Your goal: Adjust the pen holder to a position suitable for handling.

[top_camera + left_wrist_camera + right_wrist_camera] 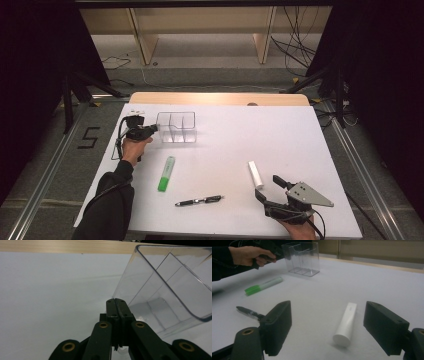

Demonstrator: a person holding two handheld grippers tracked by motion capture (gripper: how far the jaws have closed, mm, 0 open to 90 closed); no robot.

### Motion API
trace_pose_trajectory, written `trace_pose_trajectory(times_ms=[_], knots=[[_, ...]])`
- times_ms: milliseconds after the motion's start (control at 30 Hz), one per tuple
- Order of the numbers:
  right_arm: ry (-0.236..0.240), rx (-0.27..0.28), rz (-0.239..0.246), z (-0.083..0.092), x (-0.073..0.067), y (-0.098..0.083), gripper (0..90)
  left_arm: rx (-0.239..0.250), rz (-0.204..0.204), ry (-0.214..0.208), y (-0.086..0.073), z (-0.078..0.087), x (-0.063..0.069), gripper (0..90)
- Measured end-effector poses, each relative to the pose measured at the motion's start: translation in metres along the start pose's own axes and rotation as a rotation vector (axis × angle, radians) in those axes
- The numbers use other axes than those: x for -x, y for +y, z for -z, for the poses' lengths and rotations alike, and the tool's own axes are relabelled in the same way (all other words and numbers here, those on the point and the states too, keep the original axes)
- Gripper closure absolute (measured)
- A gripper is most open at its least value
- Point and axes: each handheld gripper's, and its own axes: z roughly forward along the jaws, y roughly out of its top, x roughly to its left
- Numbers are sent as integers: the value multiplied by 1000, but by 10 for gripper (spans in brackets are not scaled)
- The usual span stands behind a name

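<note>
My left gripper (150, 129) is at the clear organizer (176, 127) on the far left of the table (280, 145); its jaws are pressed together at the near wall, probably pinching the rim to steady it, though I can't see plastic between the pads. My right gripper (328, 327) hovers with jaws spread wide, framing the white tube (345, 324) lying flat just ahead, which looks lined up for a pick. A green marker (166, 173) and black pen (199, 201) lie between us. The organizer is transparent, upright and empty, with dividers splitting it into compartments.
</note>
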Motion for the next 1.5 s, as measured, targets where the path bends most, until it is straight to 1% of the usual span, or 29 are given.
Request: trace_pose_trajectory(times_ms=[33, 67, 133, 167, 233, 300, 333, 367, 467, 500, 533, 600, 667, 733, 767, 800, 933, 1067, 1100, 1233, 1300, 1433, 1467, 1500], knots=[[-1, -1, 1, 0, 0, 0, 237, -10, -16, 0, 1, -2, 6, 893], [0, -2, 2, 0, 0, 0, 238, -10, -16, 0, 1, -2, 6, 893], [5, -9, 6, -1, -1, 0, 238, -15, -12, -7, 5, -5, 14, 892], [5, -11, 6, -1, -1, 0, 238, -15, -12, -7, 5, -5, 14, 892], [5, -12, 8, -1, -1, 0, 238, -14, -10, -15, 6, -9, 19, 892], [4, -12, 7, -1, -1, 0, 239, -21, -16, -22, 7, -12, 25, 892], [4, -11, 6, -1, -1, 0, 239, -27, -20, -26, 8, -15, 31, 892], [4, -11, 6, -1, -1, 0, 239, -27, -20, -26, 8, -15, 31, 892], [4, -5, -2, -1, 0, 0, 240, -30, -26, -25, 10, -21, 39, 892], [5, -6, -2, -1, 0, 0, 240, -34, -32, -29, 11, -24, 45, 892], [5, -6, -2, -1, -1, 0, 240, -34, -32, -29, 11, -24, 45, 892], [4, -8, 0, 0, -1, 0, 240, -48, -49, -35, 11, -27, 50, 892], [4, -9, 0, 0, -1, 0, 240, -50, -44, -37, 11, -32, 56, 892], [5, -7, -3, -1, -1, 0, 239, -65, -55, -42, 11, -34, 61, 892], [2, -8, -1, 0, -1, 0, 240, -72, -61, -47, 11, -37, 67, 892], [2, -8, -1, 0, -1, 0, 240, -72, -61, -47, 11, -37, 67, 892], [2, -8, -4, 0, 0, 0, 240, -90, -87, -58, 12, -40, 76, 892], [3, -7, -1, 1, 0, 1, 240, -92, -87, -63, 12, -43, 82, 892], [3, -7, -1, 1, 0, 1, 240, -90, -81, -67, 12, -44, 84, 892], [4, -11, -4, 1, 0, 1, 240, -102, -95, -77, 11, -45, 88, 892], [3, -11, -2, 1, -1, 0, 240, -99, -87, -79, 10, -46, 90, 892], [3, -11, -1, 1, -1, 0, 240, -102, -98, -82, 11, -48, 93, 892], [4, -10, -3, 1, -1, 0, 239, -102, -98, -82, 11, -48, 93, 892], [4, -11, -4, 1, -1, 0, 240, -98, -90, -84, 11, -49, 94, 892]])
